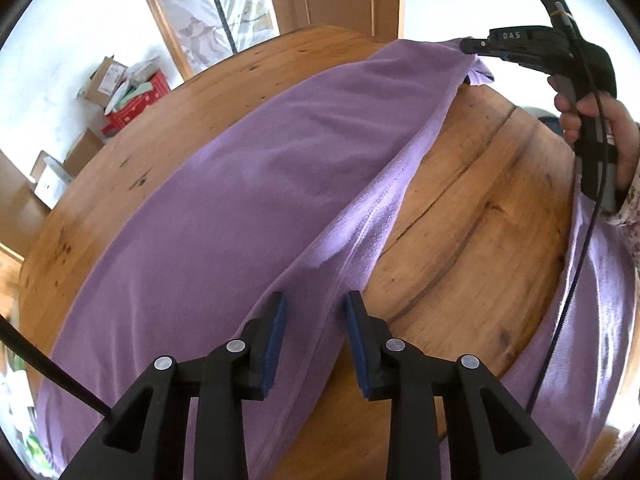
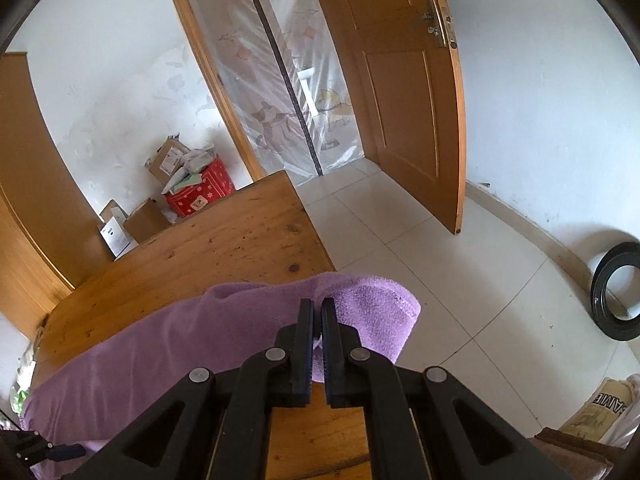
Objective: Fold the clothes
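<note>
- A white-walled room is showing behind the work, with an open wooden door [image 2: 404, 92], a plastic curtain printed with cartoon animals [image 2: 288, 92] hanging in the doorway, and pale floor tiles [image 2: 440, 264].
- Cardboard boxes [image 2: 168, 160] and a red box [image 2: 200, 194] are sitting against the wall, and a black ring [image 2: 616, 292] is leaning near the skirting on the right.
- A wooden table [image 1: 460, 216] is carrying the purple fleece garment [image 1: 248, 184], which is lying stretched in a long band across the tabletop, one end reaching the table's far edge.
- The left gripper [image 1: 314, 320] is hovering over the near part of the garment, its blue-padded jaws standing apart with a raised fold and seam of fabric lying between them; the pads are not pressing on the cloth.
- The right gripper [image 2: 317, 308] is clenching the far end of the garment, its jaws nearly together with fleece pinched between them, and a flap of cloth is drooping past the table's edge over the floor.
- A hand [image 1: 592, 128] is gripping the handle of the right gripper, with a floral sleeve [image 1: 630, 208] showing at the wrist.
- A black cable [image 1: 576, 272] is trailing down from that handle over more purple cloth.
</note>
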A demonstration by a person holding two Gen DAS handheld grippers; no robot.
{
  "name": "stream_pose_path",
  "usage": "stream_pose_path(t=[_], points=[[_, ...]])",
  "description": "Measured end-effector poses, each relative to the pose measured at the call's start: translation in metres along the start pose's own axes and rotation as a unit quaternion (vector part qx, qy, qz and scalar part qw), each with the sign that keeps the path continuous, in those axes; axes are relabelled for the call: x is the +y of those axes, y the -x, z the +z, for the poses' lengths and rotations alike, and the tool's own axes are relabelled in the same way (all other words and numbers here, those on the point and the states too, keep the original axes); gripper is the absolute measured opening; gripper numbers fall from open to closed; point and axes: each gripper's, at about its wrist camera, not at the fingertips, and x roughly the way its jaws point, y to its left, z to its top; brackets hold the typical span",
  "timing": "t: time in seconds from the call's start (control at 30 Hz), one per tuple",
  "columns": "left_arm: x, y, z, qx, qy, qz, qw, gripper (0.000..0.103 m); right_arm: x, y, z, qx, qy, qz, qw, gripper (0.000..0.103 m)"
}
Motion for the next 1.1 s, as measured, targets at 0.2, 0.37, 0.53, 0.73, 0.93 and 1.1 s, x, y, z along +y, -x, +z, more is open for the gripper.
stream_pose_path(t=[0.2, 0.37, 0.53, 0.73, 0.93, 1.1], points=[[0.002, -0.002, 0.002, 0.005, 0.012, -0.018, 0.9998, 0.025, -0.006, 0.003, -0.004, 0.008, -0.003, 0.005, 1.0, 0.004], [0.006, 0.001, 0.002, 0.004, 0.025, -0.048, 0.9985, 0.007, -0.014, 0.009, -0.006, 0.009, -0.008, -0.005, 1.0, 0.004], [0.007, 0.015, -0.001, -0.019, 0.029, -0.076, 0.9965, 0.006, -0.019, 0.003, -0.004, 0.026, -0.012, -0.03, 0.999, 0.004], [0.007, 0.017, -0.007, -0.005, 0.034, -0.095, 0.9949, 0.006, -0.021, 0.001, -0.006, 0.045, -0.016, -0.063, 0.997, 0.008], [0.03, 0.044, -0.017, -0.03, 0.081, -0.125, 0.9884, 0.015, -0.017, 0.03, -0.001, 0.034, -0.002, -0.106, 0.994, 0.012], [0.056, 0.079, -0.039, -0.063, 0.116, -0.095, 0.9866, 0.021, -0.001, 0.063, -0.006, 0.031, 0.017, -0.089, 0.995, 0.012]])
